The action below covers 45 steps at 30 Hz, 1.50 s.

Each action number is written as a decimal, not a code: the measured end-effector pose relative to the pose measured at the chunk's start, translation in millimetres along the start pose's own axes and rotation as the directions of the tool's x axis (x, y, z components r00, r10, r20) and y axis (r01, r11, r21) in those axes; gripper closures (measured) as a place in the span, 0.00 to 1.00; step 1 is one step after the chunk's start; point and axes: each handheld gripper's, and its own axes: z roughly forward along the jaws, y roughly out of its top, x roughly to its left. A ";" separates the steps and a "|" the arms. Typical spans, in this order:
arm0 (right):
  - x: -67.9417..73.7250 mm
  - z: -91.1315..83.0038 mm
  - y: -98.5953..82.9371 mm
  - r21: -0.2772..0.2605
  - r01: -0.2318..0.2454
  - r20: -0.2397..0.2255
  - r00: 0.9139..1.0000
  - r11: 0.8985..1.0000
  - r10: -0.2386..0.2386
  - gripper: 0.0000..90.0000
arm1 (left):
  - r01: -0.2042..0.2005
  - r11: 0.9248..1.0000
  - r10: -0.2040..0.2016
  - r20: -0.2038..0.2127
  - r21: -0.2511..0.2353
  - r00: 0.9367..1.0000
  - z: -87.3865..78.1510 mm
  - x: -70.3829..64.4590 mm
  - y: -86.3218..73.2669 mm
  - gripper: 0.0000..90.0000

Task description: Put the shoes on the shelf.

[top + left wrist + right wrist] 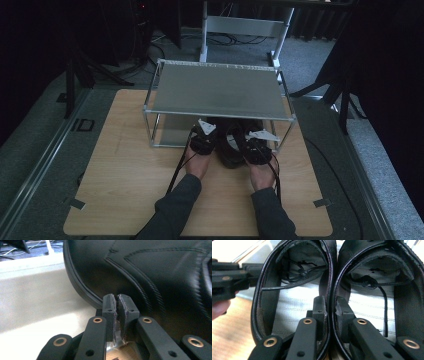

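1. My right hand-held gripper pinches the two inner walls of a pair of black shoes together, one jaw inside each shoe's opening, so both are clamped as one bundle.
2. My left hand-held gripper has its jaws pressed together with nothing that I can see between them; its closed tip rests just against the outer side of the left shoe, near the sole edge.
3. From the high view, the shoes sit on the wooden desk at the front edge of the metal rack, partly under its top shelf, between my two hands.
4. I judge the step in hand to be moving the pair onto or off the rack's lower level, with the right grip carrying and the left steadying from the side.
5. The next move calls for keeping the right pinch firm, lifting both shoes level, and guiding them past the rack's front posts without catching the loose laces.
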 end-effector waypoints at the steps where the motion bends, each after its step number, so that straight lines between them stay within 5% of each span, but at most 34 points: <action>1: -0.5 1.0 0.5 -0.005 -0.007 -0.002 1.000 1.000 0.007 0.90 | -0.003 1.000 0.003 0.002 -0.004 1.000 -0.1 -1.1 1.4 0.94; 13: -0.6 14.5 5.4 -0.096 -0.042 0.043 0.998 0.994 0.047 0.90 | -0.016 1.000 0.016 -0.040 -0.015 0.999 5.9 -10.8 10.8 1.00; 24: 8.5 29.3 5.5 -0.134 -0.040 0.070 0.996 0.990 0.050 0.89 | -0.029 0.999 0.026 -0.082 -0.038 0.996 16.2 -2.7 8.6 1.00; 45: 4.0 45.3 19.9 -0.106 -0.086 0.079 0.992 0.991 0.095 0.89 | 0.009 0.996 -0.018 -0.106 -0.088 0.994 31.8 1.7 8.4 1.00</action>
